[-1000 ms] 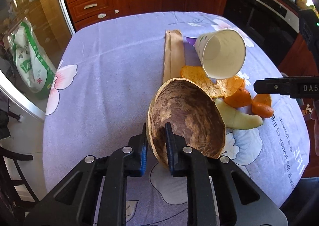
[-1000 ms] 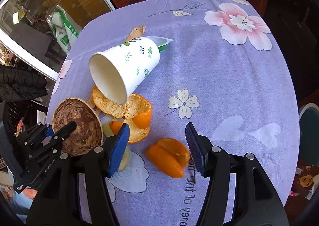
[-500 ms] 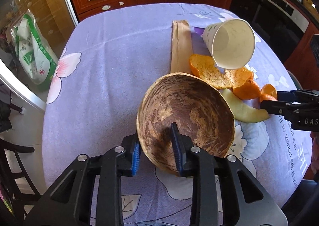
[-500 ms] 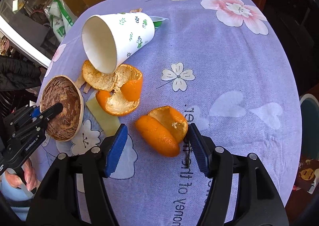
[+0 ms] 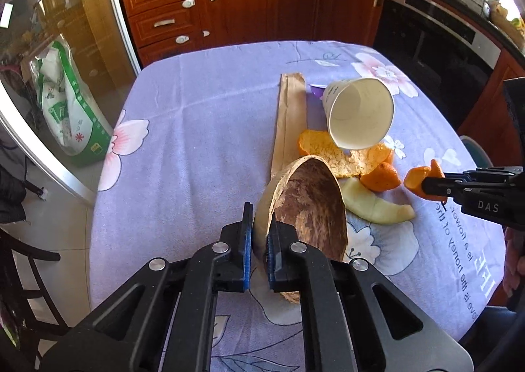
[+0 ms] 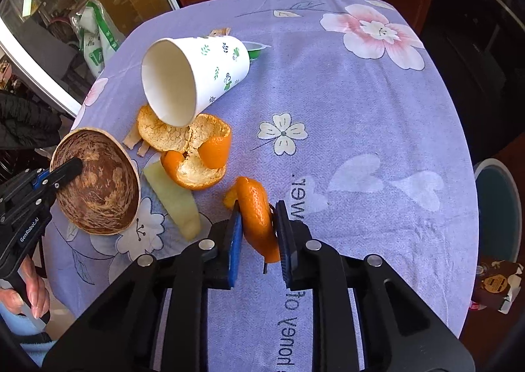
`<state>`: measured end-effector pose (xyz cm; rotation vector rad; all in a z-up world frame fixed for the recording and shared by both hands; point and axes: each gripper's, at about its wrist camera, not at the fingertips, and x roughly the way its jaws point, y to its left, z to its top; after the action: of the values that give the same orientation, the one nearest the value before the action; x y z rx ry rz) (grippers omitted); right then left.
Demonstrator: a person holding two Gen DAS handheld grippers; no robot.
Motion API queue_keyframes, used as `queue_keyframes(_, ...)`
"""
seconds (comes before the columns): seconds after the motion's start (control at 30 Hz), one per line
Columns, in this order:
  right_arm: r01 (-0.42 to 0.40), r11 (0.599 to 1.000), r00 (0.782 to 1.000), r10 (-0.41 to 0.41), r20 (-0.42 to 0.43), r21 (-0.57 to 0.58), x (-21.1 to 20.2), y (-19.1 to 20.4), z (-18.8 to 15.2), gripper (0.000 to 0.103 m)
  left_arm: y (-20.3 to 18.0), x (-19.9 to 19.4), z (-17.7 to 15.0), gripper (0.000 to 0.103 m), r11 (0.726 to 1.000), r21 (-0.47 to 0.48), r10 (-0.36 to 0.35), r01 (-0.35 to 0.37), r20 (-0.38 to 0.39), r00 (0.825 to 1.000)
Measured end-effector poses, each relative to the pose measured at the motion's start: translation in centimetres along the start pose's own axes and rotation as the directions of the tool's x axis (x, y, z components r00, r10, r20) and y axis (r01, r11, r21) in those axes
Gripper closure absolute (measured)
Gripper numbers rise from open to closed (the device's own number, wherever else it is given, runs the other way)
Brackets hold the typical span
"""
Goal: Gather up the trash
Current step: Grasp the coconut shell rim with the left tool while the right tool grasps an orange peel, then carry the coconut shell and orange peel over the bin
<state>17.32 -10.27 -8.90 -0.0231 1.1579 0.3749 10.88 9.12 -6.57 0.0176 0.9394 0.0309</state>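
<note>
Left gripper point(image 5: 259, 252): my jaws have just been closing and now pinch the near rim of the coconut shell half point(image 5: 308, 204), one blue pad on the outer wall, the other inside the bowl. The shell is tilted up on edge, hollow facing right in the left wrist view. Its inside is dark brown with pale mottled patches; its rim and outer wall are tan. From the right wrist view the same shell point(image 6: 98, 188) sits at the table's near left edge, with my left finger point(image 6: 67, 168) reaching into its hollow.

Right gripper point(image 6: 257, 234): jaws have just been closing and now squeeze a curled orange peel piece point(image 6: 256, 217) between the blue pads. The peel stands on edge, bright orange skin outward, one end curling away from me past the fingertips. In the left wrist view it point(image 5: 418, 180) projects beyond the tips of my right fingers point(image 5: 436, 185).

Remaining on the lilac flowered tablecloth point(image 6: 361, 129): a larger open orange peel point(image 6: 193, 155) with white pith showing; a pale yellow-green rind strip point(image 6: 174, 198) between shell and peel; a white paper cup point(image 6: 193, 79) on its side, its mouth resting on the larger peel; a flat brown paper sleeve point(image 5: 288, 116) beside the cup.
</note>
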Motion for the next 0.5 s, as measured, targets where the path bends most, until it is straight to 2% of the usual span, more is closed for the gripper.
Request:
queue_keyframes(0.33,-0.038,0.998,0.996,0.034,0.084,0.044,-4.1,-1.2,-0.9,0.088,-0.6,-2.9,0.7,0.096,0.998,0.001,0.063,-0.063,0.025,0.998)
queue_keyframes(0.5,-0.059,0.995,0.988,0.047,0.149,0.078,-6.9,-2.7,-1.3,0.088,-2.3,-5.3,1.6,0.096,0.999,0.026,0.040,-0.042,0.071,0.997)
